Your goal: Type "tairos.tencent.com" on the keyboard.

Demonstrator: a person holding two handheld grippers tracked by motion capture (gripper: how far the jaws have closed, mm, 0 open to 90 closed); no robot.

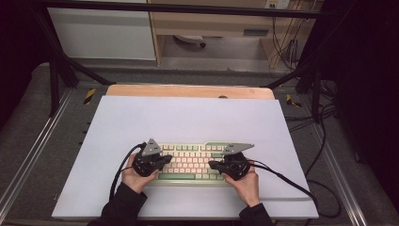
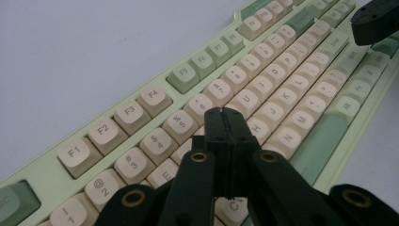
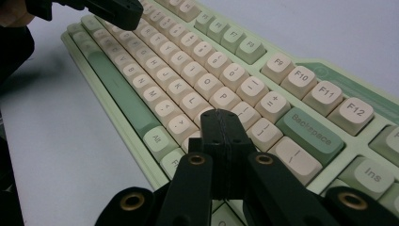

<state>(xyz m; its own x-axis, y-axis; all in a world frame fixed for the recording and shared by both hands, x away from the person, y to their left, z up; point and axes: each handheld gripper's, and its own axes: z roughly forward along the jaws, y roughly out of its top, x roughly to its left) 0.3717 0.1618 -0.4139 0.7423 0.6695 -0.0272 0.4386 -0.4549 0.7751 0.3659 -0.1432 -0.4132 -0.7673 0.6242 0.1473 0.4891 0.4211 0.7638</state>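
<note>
A pale green keyboard (image 1: 193,162) with cream and green keys lies on the white sheet near the front of the table. My left gripper (image 1: 165,159) is shut and hovers over the keyboard's left half; in the left gripper view its tips (image 2: 225,113) sit just above the letter keys of the keyboard (image 2: 263,89). My right gripper (image 1: 212,165) is shut over the keyboard's right half; in the right gripper view its tips (image 3: 220,115) hang above the keys near P on the keyboard (image 3: 197,70). Nothing is held in either one. Each gripper view shows the other gripper far off.
The white sheet (image 1: 188,117) covers a wooden table (image 1: 188,90) with wide bare areas behind and beside the keyboard. Black cables (image 1: 287,181) trail from both grippers across the sheet. Dark frame bars (image 1: 56,70) stand at the table's sides.
</note>
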